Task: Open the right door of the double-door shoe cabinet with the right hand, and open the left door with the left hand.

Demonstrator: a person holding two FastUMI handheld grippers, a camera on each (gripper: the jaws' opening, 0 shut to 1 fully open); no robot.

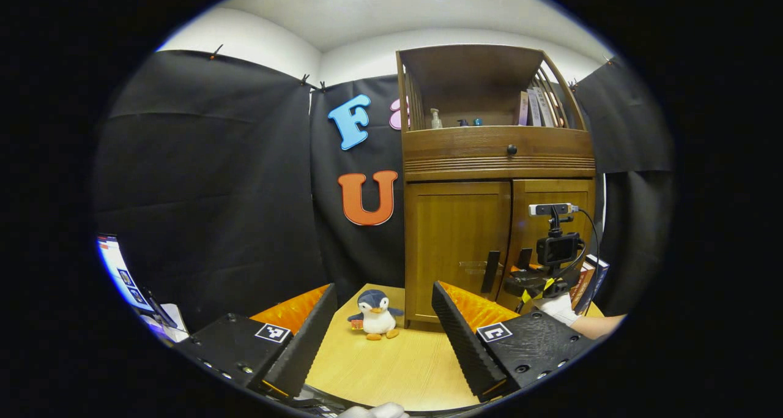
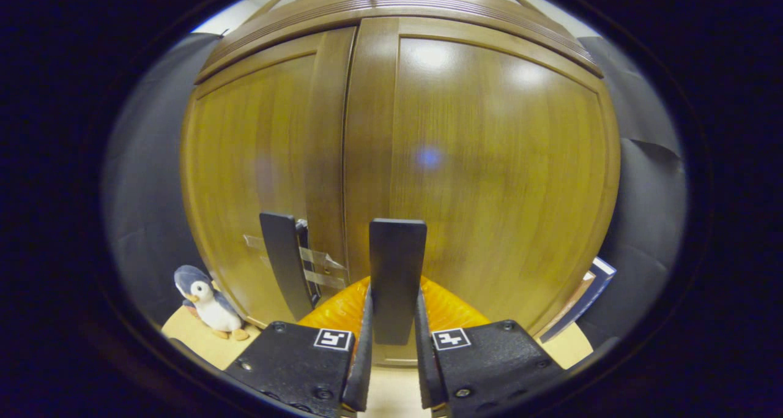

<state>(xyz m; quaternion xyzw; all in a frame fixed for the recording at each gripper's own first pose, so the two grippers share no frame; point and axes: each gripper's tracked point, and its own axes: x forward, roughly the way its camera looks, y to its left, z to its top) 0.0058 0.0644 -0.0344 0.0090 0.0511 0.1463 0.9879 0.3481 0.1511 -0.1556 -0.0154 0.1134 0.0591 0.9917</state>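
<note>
From the left gripper view, the left gripper [image 1: 384, 338] is hanging back over the light wooden table [image 1: 391, 375] with its two fingers spread wide apart and nothing between them. The shoe cabinet [image 1: 495, 185] stands ahead and a bit to the right, at the far side of the table, so it's well clear of this gripper. Both lower doors look closed: the left door [image 1: 456, 246] has a dark vertical handle [image 1: 490, 272] near its inner edge, and the right door [image 1: 550, 194] is partly blocked by the right gripper [image 1: 538, 280], which a white-gloved hand [image 1: 560, 308] holds right up against it. A small penguin plush [image 1: 374, 314] sits on the table just beside the cabinet's left bottom corner, showing between the fingers from this angle. Up top there's an open shelf with some bottles [image 1: 435, 119] and books [image 1: 535, 108], and a drawer knob [image 1: 511, 150] under it.

In the right gripper view things are much closer. The right gripper [image 2: 392, 344] is right at the right door [image 2: 489, 179], and its fingers are pinched onto the lower part of that door's dark handle [image 2: 397, 271], one on each side. The left door [image 2: 257, 179] sits to the left, shut, its own handle [image 2: 282, 265] untouched. The penguin plush [image 2: 205, 302] is down at the far left by the cabinet base, and a book [image 2: 587, 295] leans at the right side.
</note>
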